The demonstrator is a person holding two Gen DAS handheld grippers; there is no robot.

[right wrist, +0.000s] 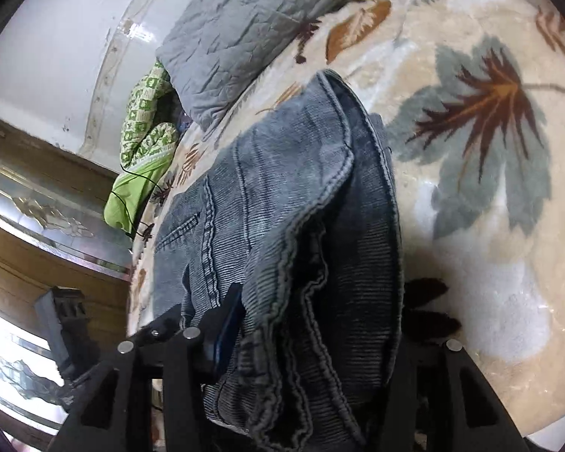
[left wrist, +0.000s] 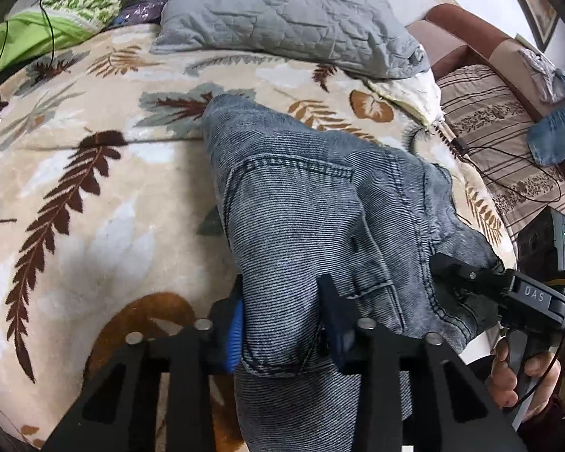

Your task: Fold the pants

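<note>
Grey-blue denim pants (left wrist: 305, 207) lie bunched on a cream leaf-patterned blanket (left wrist: 94, 188). My left gripper (left wrist: 282, 324) is shut on a thick fold of the pants near a back pocket. My right gripper (left wrist: 467, 275) shows at the right of the left wrist view, clamped on the pants' edge, with the hand below it. In the right wrist view the pants (right wrist: 301, 226) hang folded over between the fingers of the right gripper (right wrist: 305, 342), which is shut on the layered waistband and seams. The right finger is hidden by the cloth.
A grey quilted pillow (left wrist: 282, 15) lies at the head of the bed, with a green patterned cloth (left wrist: 75, 3) to its left. A striped sofa (left wrist: 501, 132) with cables and a blue cloth stands right of the bed. A wooden cabinet (right wrist: 37, 196) stands beyond the bed.
</note>
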